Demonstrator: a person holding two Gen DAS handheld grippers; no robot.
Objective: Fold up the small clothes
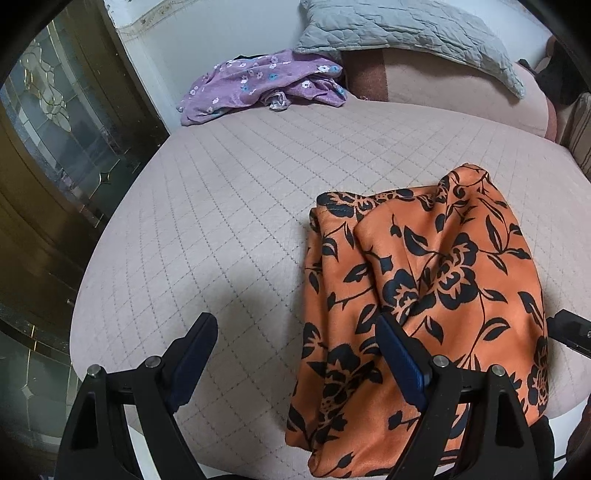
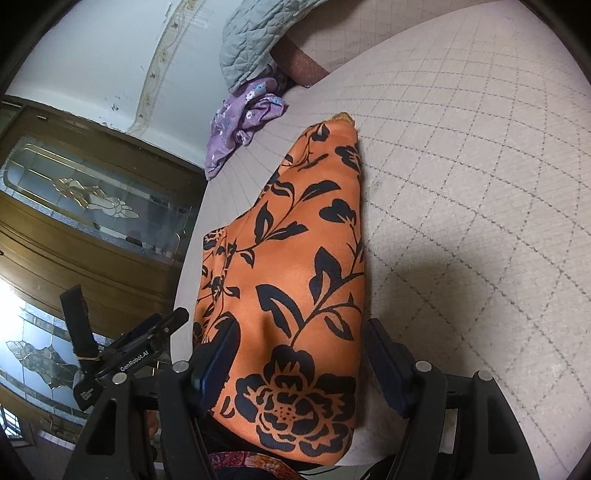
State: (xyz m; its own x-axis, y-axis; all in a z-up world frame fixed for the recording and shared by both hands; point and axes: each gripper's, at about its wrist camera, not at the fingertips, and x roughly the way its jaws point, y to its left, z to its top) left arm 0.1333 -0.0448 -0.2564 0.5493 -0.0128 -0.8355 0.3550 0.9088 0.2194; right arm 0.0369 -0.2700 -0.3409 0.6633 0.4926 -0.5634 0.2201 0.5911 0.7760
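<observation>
An orange garment with a black flower print lies bunched on the quilted pink bed, and its near end hangs over the bed's edge. My left gripper is open above the garment's left side. Its right finger is over the cloth and its left finger over bare bedding. In the right wrist view the same garment runs lengthwise between the fingers of my right gripper, which is open and straddles the cloth's near end. The left gripper's body shows at the left there.
A crumpled purple flowered garment lies at the bed's far side, below a grey quilted pillow. A brown door with patterned glass stands to the left, past the bed's edge. A pink bolster lies at the back right.
</observation>
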